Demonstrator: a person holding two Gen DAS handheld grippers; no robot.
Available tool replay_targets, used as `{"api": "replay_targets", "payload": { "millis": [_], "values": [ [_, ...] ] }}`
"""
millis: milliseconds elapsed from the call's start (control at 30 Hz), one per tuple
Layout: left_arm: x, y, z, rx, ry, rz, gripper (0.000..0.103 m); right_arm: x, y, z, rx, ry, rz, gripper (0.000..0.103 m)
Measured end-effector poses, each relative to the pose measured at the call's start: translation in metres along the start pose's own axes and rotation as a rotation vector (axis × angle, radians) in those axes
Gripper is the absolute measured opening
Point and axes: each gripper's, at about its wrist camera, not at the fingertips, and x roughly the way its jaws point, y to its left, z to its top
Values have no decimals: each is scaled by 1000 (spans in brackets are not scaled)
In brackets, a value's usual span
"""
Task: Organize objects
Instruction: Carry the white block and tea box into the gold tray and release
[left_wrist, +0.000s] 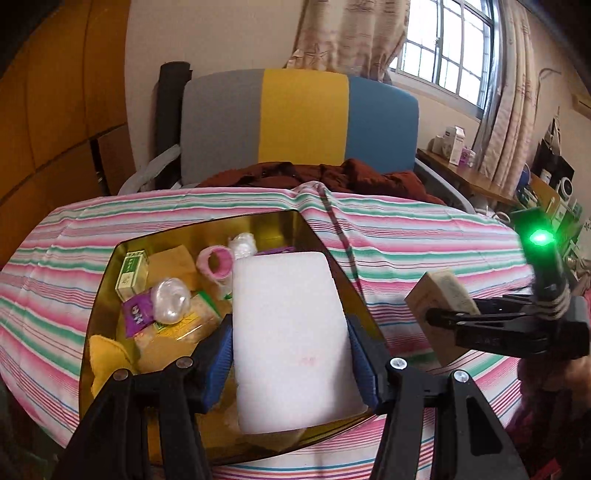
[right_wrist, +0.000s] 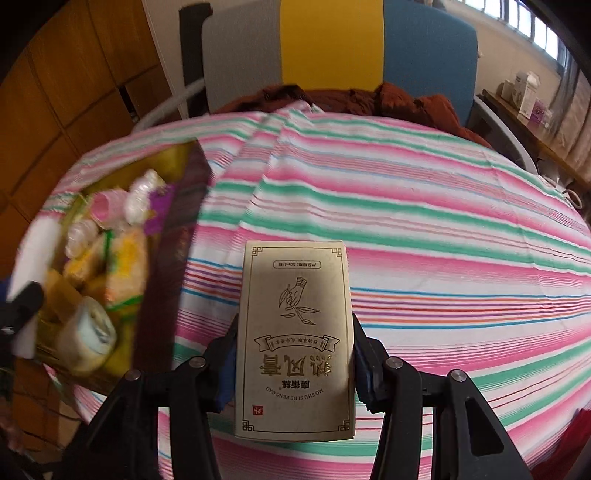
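The tray (left_wrist: 110, 266) sits on the tablecloth (left_wrist: 406, 236), a chair (left_wrist: 299, 118) behind, small items in it.

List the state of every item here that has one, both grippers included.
left gripper: shut on the white foam block, held over the gold box.
right gripper: shut on the beige carton, above the striped cloth.
gold box: open, lidless, holding small items.
pink tape roll: lying in the box.

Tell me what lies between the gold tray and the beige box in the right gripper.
Only bare striped cloth separates the gold tray from the beige box; the right wrist view shows it.
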Motion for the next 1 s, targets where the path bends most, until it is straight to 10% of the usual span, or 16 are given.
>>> {"api": "replay_targets", "payload": {
  "millis": [633, 1000],
  "values": [
    [-26, 121, -18, -259, -29, 138, 58, -19, 105, 22, -146, -98, 166, 51],
    [-14, 85, 6, -231, -46, -28, 59, 18, 119, 44, -126, -70, 162, 53]
  ]
}}
